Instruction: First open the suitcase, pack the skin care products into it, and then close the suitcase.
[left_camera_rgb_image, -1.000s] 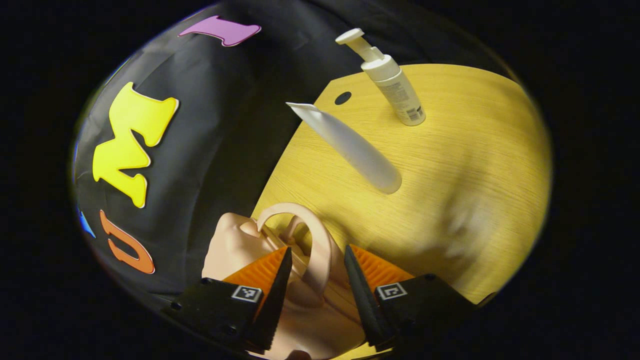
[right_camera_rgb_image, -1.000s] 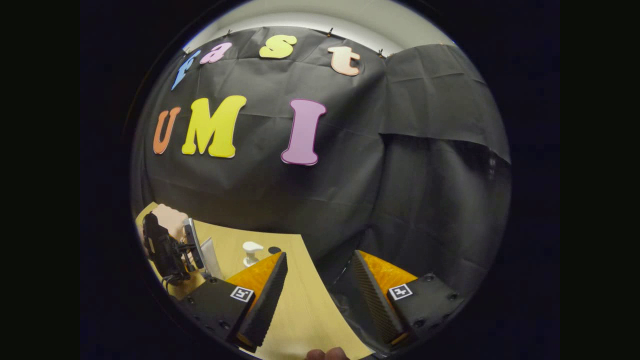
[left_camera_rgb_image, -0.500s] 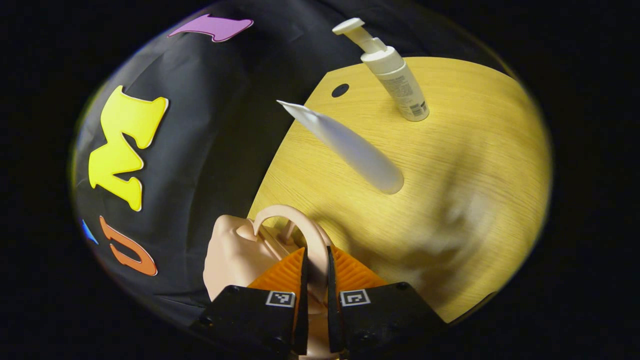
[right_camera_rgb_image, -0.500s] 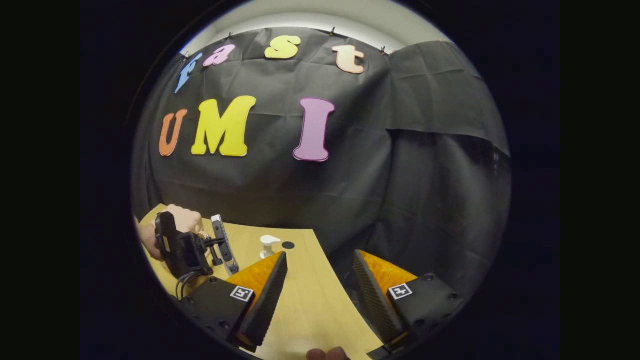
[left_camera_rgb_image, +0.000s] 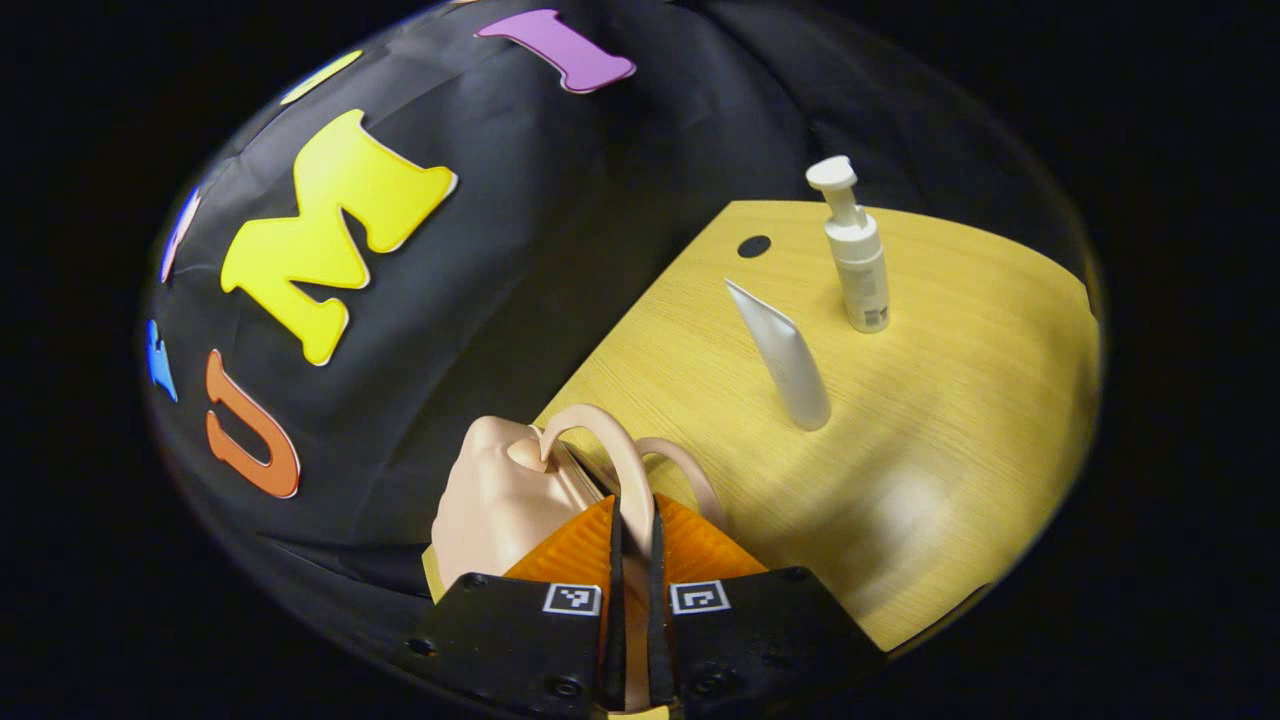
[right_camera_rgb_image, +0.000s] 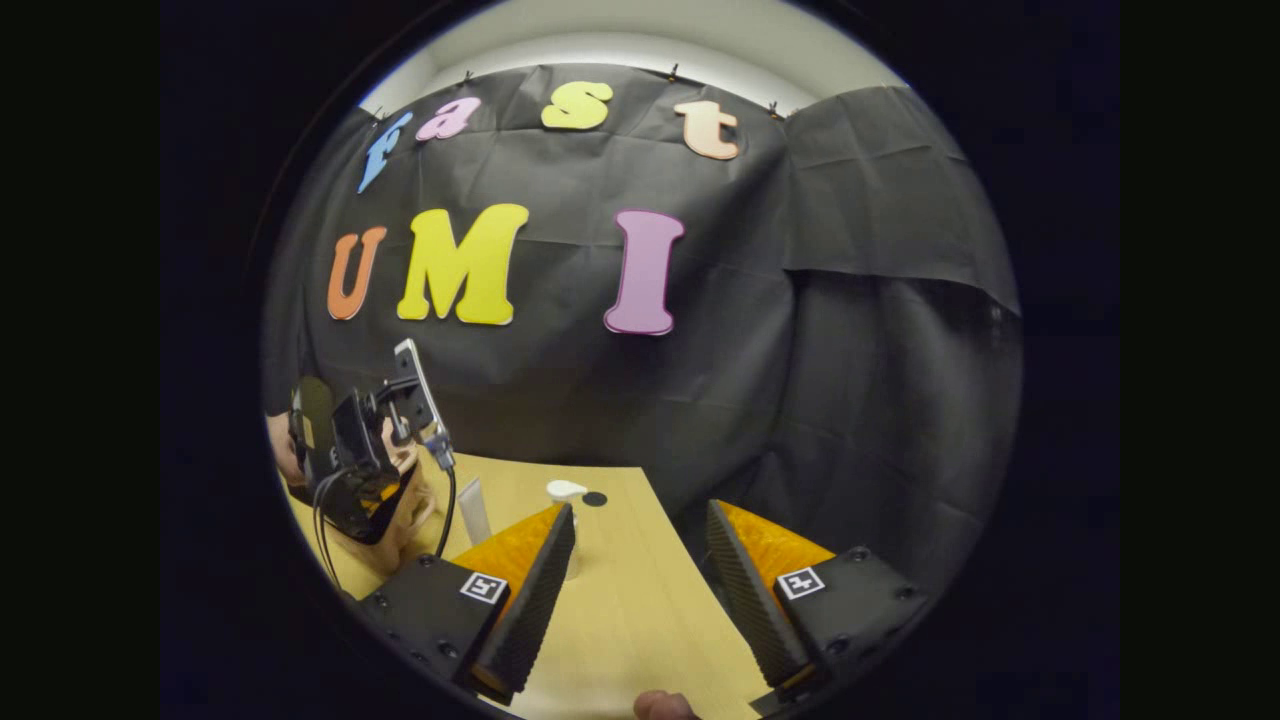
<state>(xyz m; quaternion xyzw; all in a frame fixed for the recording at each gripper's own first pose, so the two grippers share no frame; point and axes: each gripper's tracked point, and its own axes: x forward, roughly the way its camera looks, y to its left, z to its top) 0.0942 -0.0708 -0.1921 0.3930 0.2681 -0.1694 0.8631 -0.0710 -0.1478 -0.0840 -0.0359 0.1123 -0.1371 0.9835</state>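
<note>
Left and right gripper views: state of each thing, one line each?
left gripper: shut on suitcase handle
suitcase handle: pinched between fingers
suitcase: lid state unclear
pump bottle: upright on table
tube: standing on its cap
right gripper: open, empty

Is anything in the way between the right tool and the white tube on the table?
Nothing visible blocks it. The right tool hangs open over bare table; the white tube stands upright ahead, beside the pump bottle.
</note>
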